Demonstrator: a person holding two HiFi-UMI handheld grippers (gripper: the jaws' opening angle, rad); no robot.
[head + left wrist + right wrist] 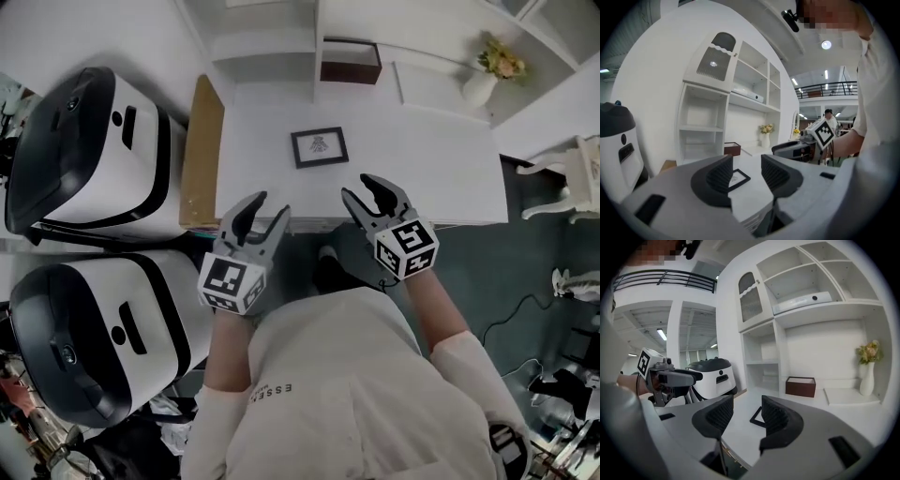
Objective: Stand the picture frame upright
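Note:
A small black picture frame lies flat on the white table, near its middle. In the left gripper view the picture frame shows through the gap between the jaws; in the right gripper view only a corner of the picture frame shows. My left gripper hovers at the table's front edge, open and empty. My right gripper hangs over the front edge to the right of it, also open and empty. Both sit short of the frame, not touching it.
A dark brown box stands at the back of the table, and a white vase with flowers at the back right. A wooden board lies along the table's left side. Two large black-and-white machines stand at the left. A white chair is at right.

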